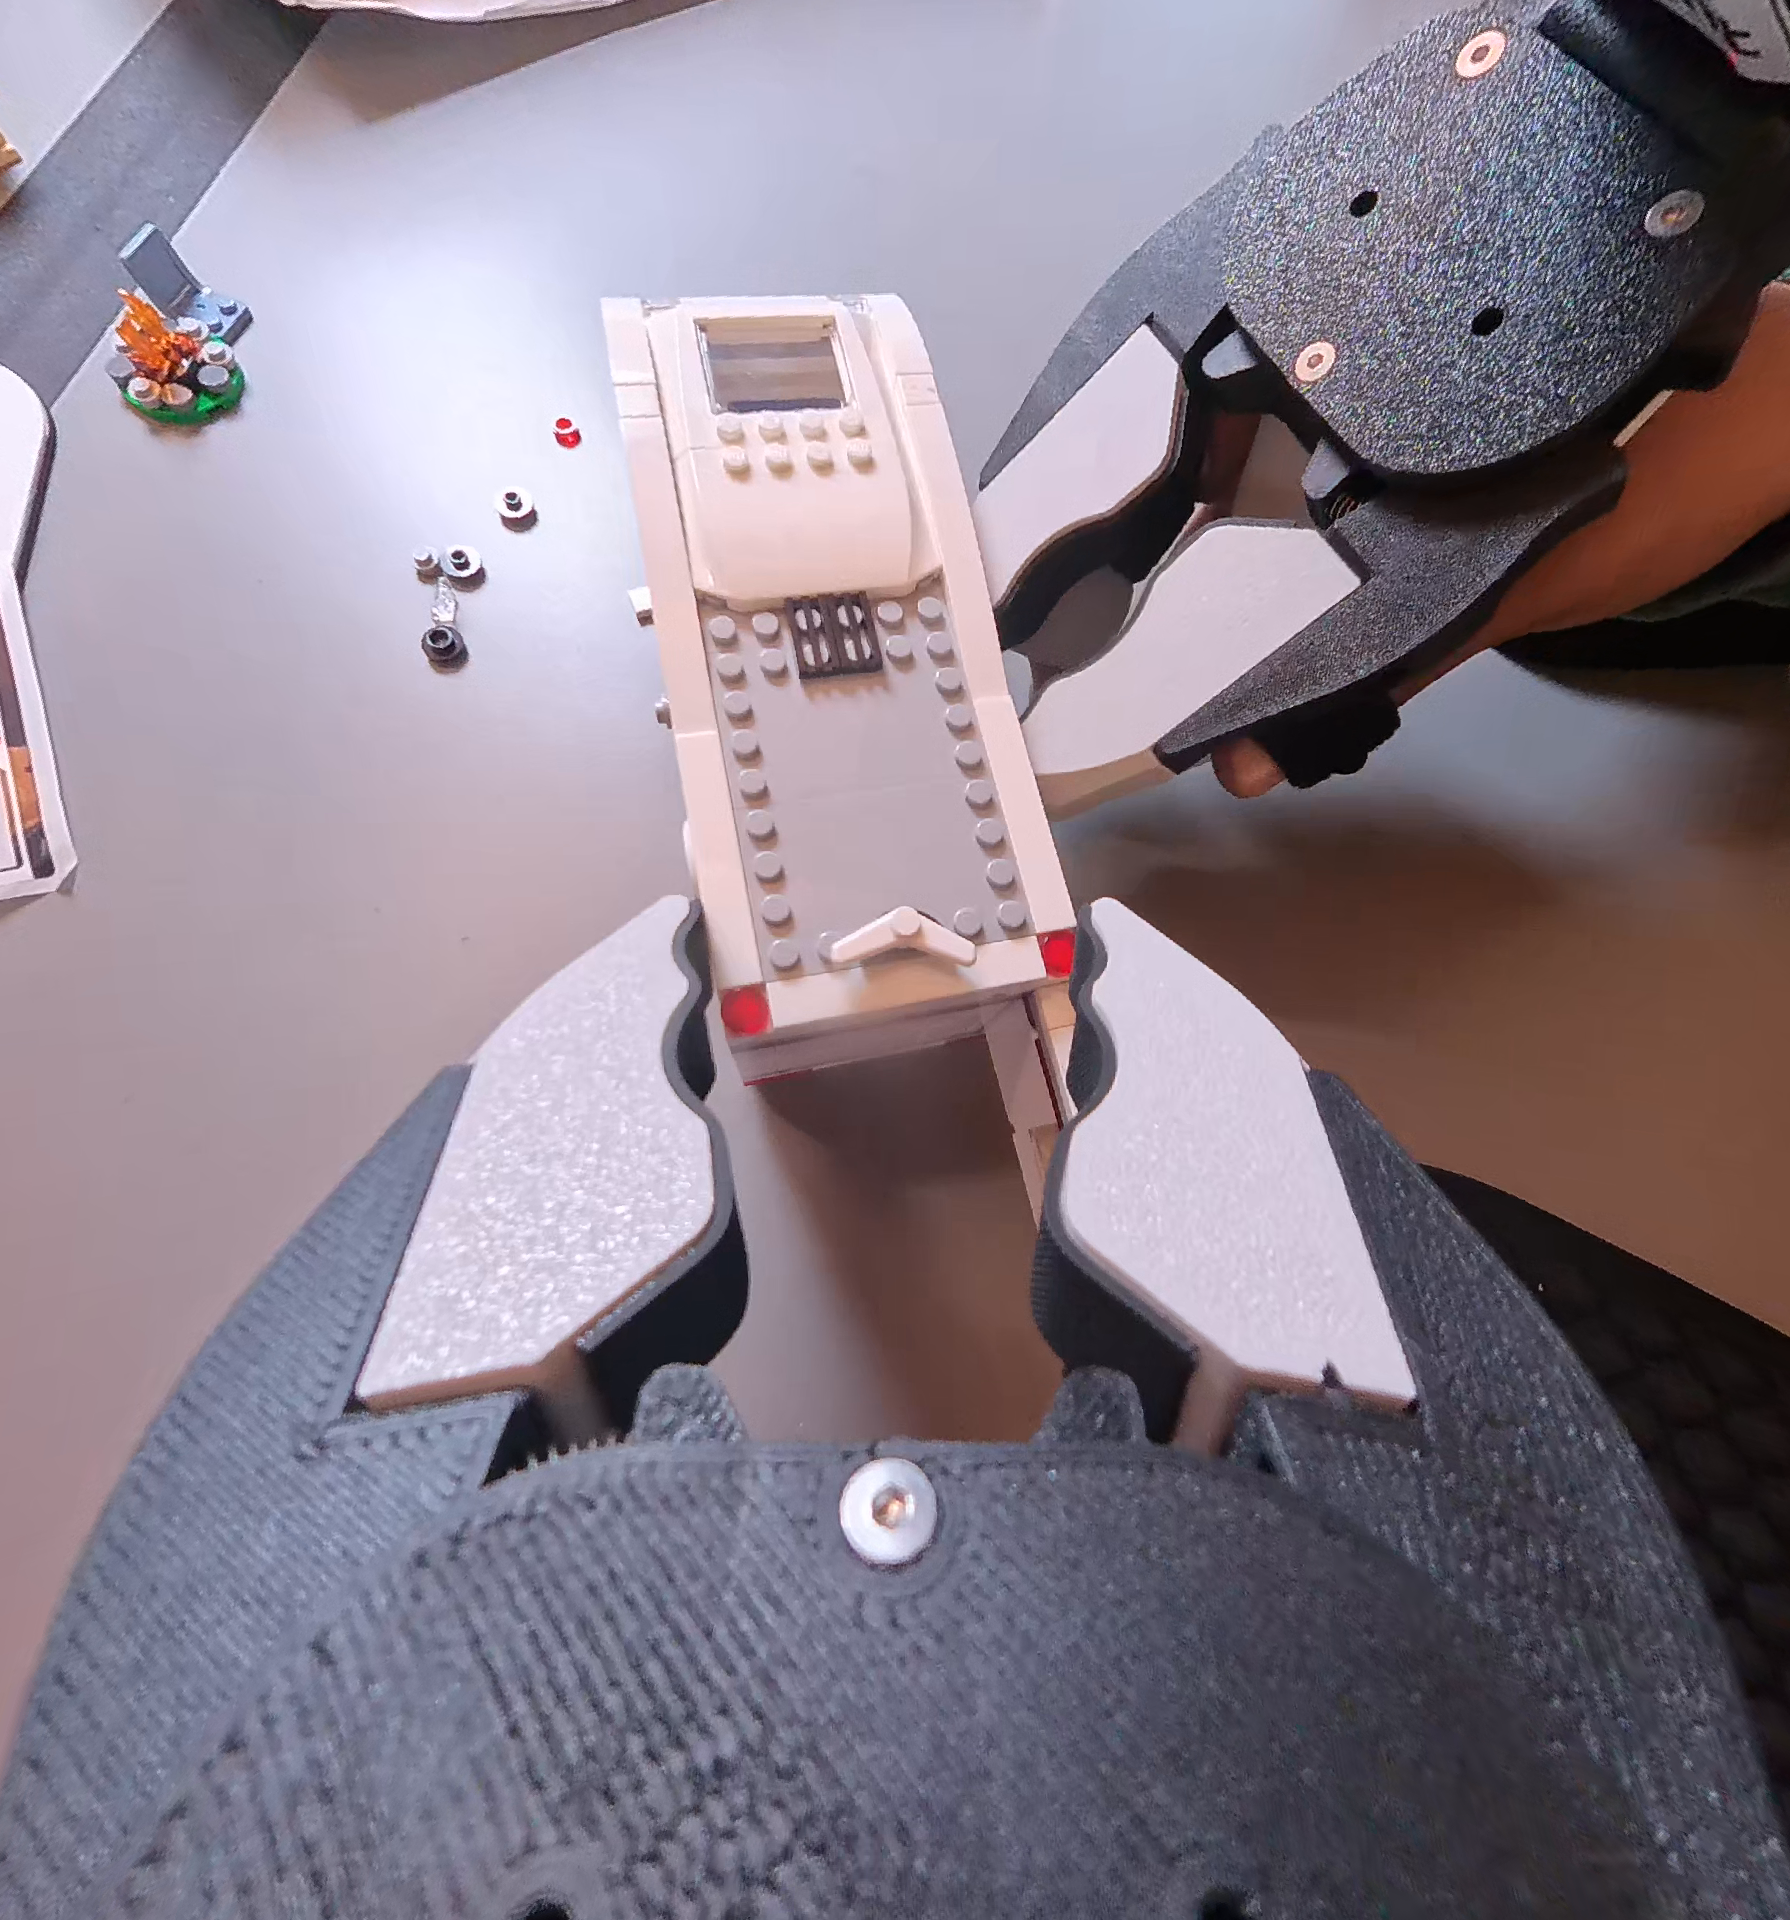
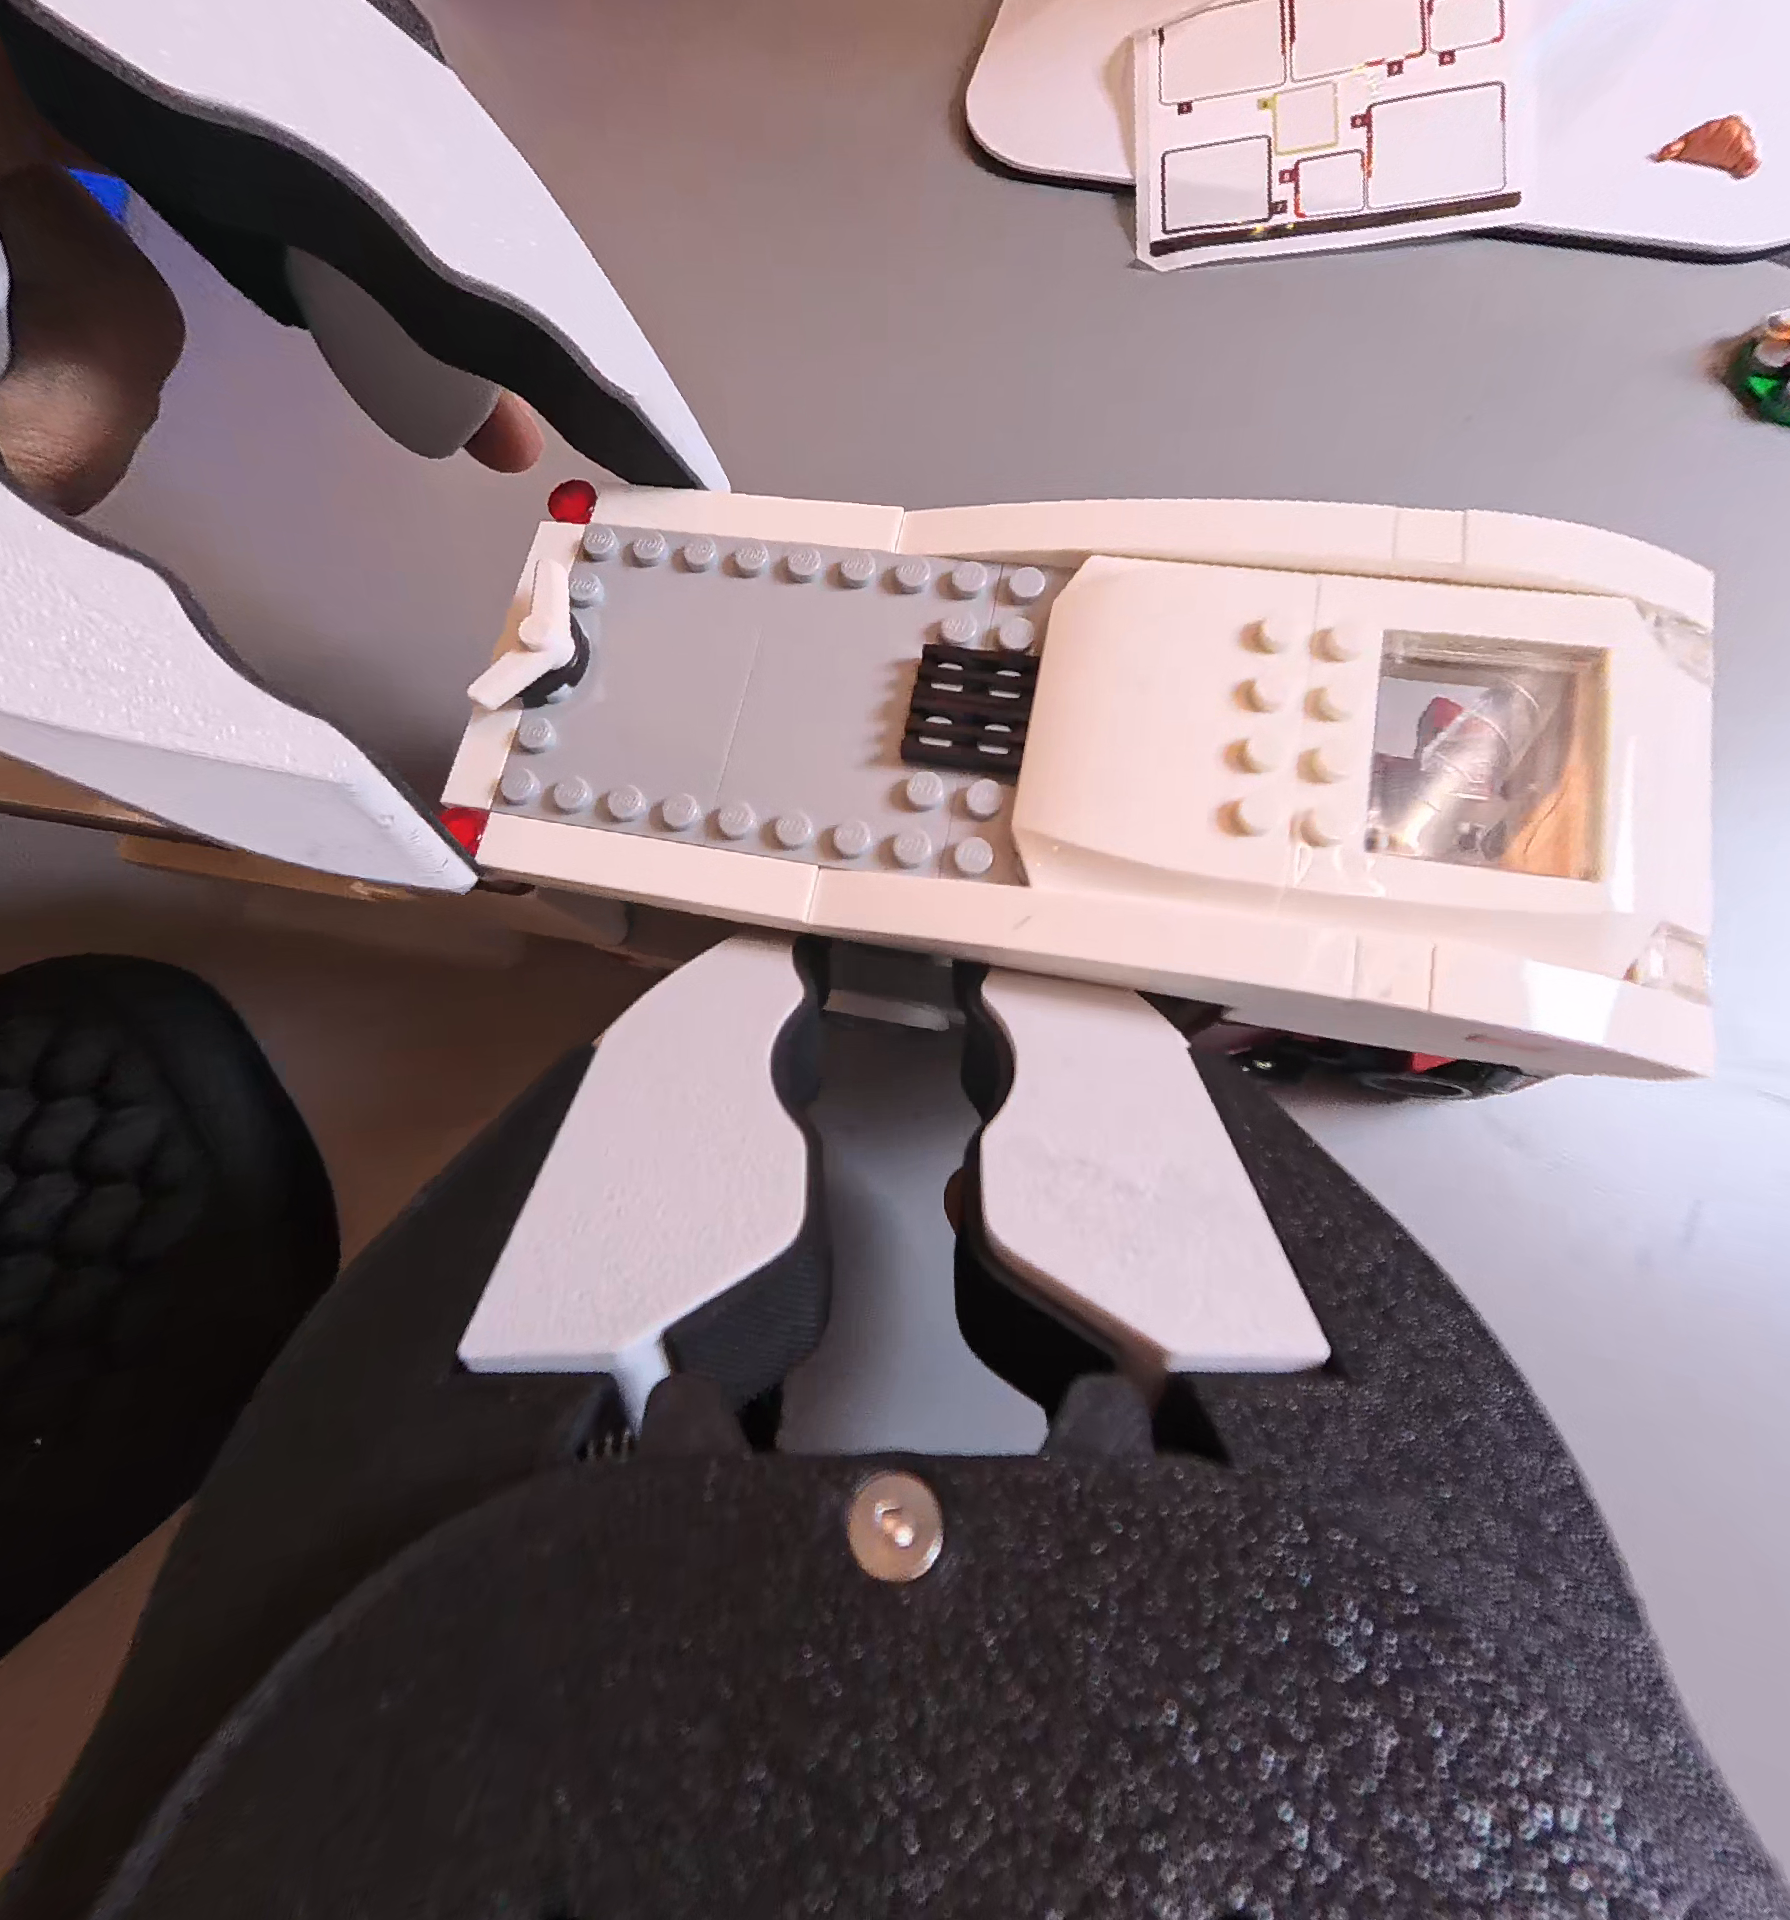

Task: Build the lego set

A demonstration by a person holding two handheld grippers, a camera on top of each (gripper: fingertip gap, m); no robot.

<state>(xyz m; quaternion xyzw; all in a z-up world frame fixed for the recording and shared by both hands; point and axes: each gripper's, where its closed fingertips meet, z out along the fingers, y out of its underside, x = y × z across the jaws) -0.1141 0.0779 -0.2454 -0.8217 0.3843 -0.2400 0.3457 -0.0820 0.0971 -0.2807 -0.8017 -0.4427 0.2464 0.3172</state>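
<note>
Both tongs grip my white brick van [image 1: 849,665] on the grey table [image 1: 351,935]. Left tongs [image 1: 889,961] squeeze its back end. Right tongs [image 2: 886,982] pinch a grey piece on its side. 5 tiny round bits [image 1: 475,561] lie loose nearby.

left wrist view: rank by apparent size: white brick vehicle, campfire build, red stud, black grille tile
1. White brick vehicle, largest by far.
2. Campfire build; it sits farther from the camera, so it may look smaller than it is.
3. Black grille tile on the vehicle's roof.
4. Red stud on the table, smallest.
</note>
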